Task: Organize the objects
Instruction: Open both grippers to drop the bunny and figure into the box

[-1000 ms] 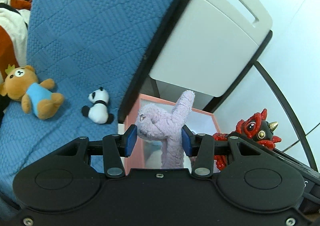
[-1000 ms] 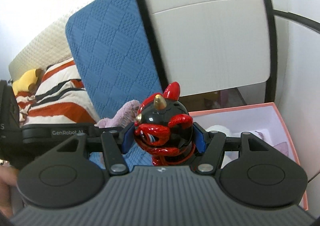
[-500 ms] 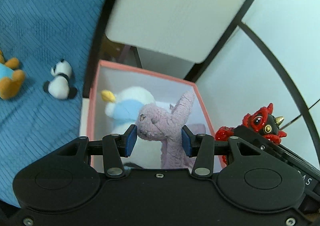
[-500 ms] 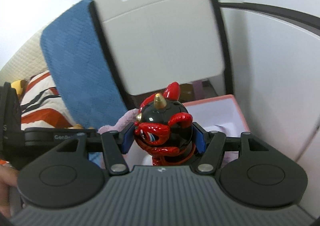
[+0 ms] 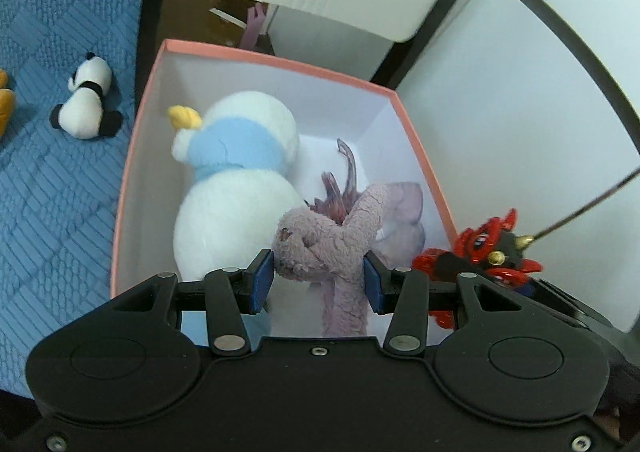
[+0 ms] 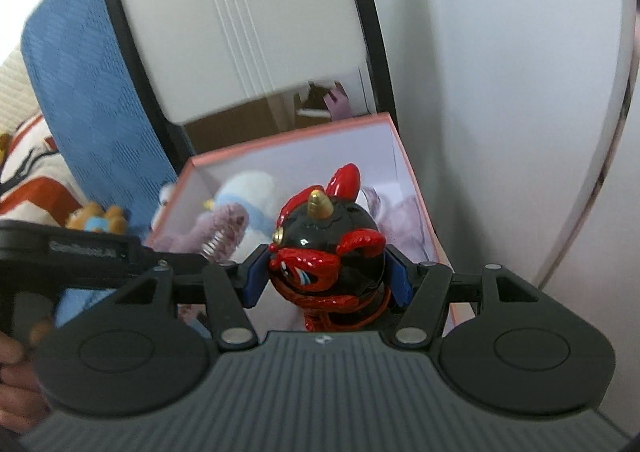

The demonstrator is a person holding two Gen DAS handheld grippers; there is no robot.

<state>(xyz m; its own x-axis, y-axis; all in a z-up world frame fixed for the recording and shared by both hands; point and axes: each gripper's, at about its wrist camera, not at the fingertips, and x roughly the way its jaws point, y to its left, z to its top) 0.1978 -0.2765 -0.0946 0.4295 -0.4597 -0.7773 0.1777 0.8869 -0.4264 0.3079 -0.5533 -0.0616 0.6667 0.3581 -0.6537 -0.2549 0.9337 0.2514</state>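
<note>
My left gripper (image 5: 318, 278) is shut on a lilac plush toy (image 5: 332, 240), held over the near end of an open pink box (image 5: 264, 56). Inside the box lie a white and light-blue plush bird (image 5: 236, 171) and a pale purple soft toy (image 5: 402, 207). My right gripper (image 6: 326, 278) is shut on a glossy red and black horned figure (image 6: 332, 248), just above the box's near right side (image 6: 420, 207). The same figure (image 5: 488, 248) shows at the right in the left wrist view, and the lilac plush (image 6: 224, 223) at the left in the right wrist view.
A blue quilted cushion (image 5: 52, 155) lies left of the box with a small panda plush (image 5: 86, 103) on it. A brown bear plush (image 6: 98, 217) sits further left. A white folding chair (image 6: 240, 23) stands behind the box. A white wall (image 6: 500, 91) is on the right.
Both grippers have moved forward and down from beside the cushion to over the pink box, each still holding its toy. The inside of the box has come into view.
</note>
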